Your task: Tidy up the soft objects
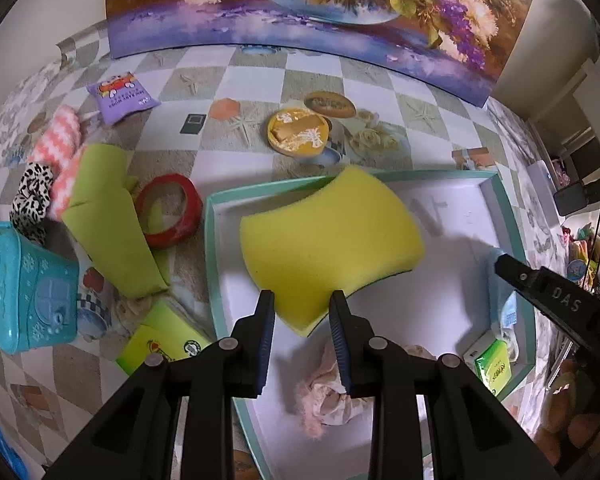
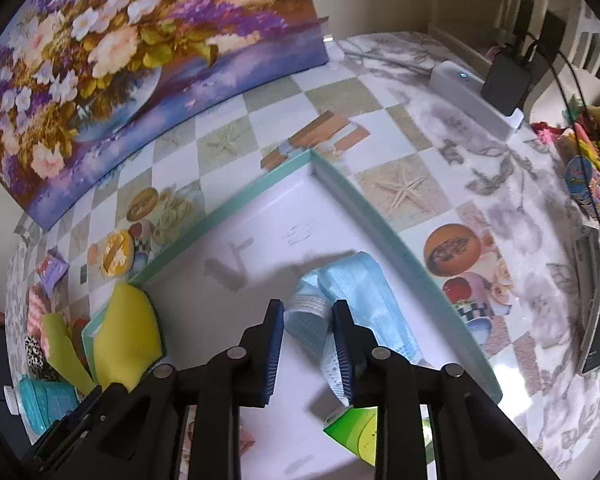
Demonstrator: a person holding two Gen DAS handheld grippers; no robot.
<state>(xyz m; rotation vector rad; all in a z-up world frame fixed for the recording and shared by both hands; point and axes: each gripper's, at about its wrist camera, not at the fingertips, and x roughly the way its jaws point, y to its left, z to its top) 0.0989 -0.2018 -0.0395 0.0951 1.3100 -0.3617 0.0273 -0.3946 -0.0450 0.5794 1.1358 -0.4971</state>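
Observation:
My left gripper (image 1: pixel 302 300) is shut on a corner of a yellow sponge (image 1: pixel 328 236), which hangs tilted over a white tray with a teal rim (image 1: pixel 211 240). My right gripper (image 2: pixel 308 308) is shut on a folded light-blue face mask (image 2: pixel 352 288) above the tray's right part, near its rim (image 2: pixel 380 216). The left wrist view shows the right gripper's black fingers (image 1: pixel 540 284) at the right edge, with the mask (image 1: pixel 505 304) under them. The sponge (image 2: pixel 128 340) shows at the lower left of the right wrist view. Both grippers point steeply down.
In the tray lie a pink fluffy item (image 1: pixel 328 392) and a green packet (image 1: pixel 494 368). Left of it are a red tape roll (image 1: pixel 168 210), green cloth (image 1: pixel 108 220), pink-white cloth (image 1: pixel 60 140), leopard-print item (image 1: pixel 32 196), teal box (image 1: pixel 24 288). A yellow tin (image 1: pixel 298 130) and purple packet (image 1: pixel 120 96) lie behind.

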